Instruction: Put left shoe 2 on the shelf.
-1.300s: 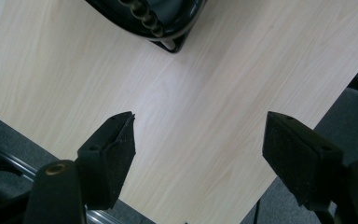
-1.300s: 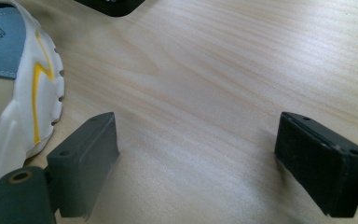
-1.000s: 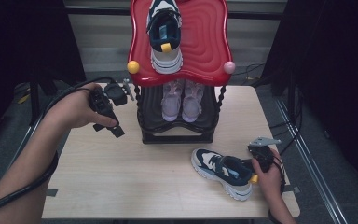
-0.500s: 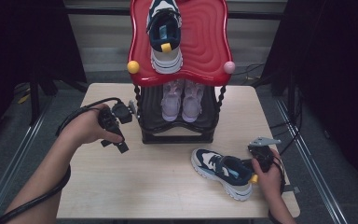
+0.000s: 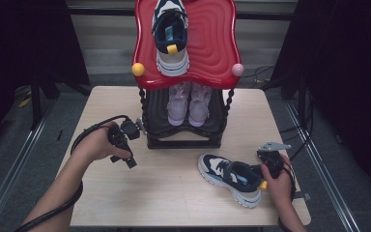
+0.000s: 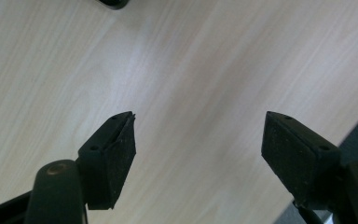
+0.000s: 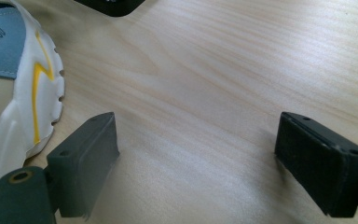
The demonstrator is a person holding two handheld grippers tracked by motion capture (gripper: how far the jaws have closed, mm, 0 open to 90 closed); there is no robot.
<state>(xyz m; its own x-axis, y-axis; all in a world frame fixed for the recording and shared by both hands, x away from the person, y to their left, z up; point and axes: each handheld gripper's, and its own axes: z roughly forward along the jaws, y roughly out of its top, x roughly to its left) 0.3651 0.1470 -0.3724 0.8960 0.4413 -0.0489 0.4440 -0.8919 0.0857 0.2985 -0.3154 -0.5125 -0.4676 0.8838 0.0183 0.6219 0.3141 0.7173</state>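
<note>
A navy, white and yellow sneaker (image 5: 232, 178) lies on the wooden table (image 5: 174, 198) at the front right; its heel (image 7: 14, 88) appears at the left of the right gripper view. My right gripper (image 5: 269, 162) rests just beside that heel, jaws wide apart over bare wood (image 7: 196, 154), open and holding nothing. My left gripper (image 5: 125, 154) is low over the table's left side, near the rack's front left corner, pointing down; its jaws (image 6: 198, 158) stand open over bare tabletop. A matching sneaker (image 5: 171, 36) sits on the red top shelf (image 5: 212, 43).
A black shoe rack (image 5: 183, 130) stands at the table's back centre, with a pair of pale lilac shoes (image 5: 188, 104) on its lower shelf. Yellow (image 5: 138, 69) and pink (image 5: 237, 69) knobs mark the red shelf's front corners. Table edges drop off to dark floor on both sides.
My left hand has come down from beside the rack's upper part to just above the tabletop, drifting slightly toward the front. The right gripper and the sneaker have stayed still.
</note>
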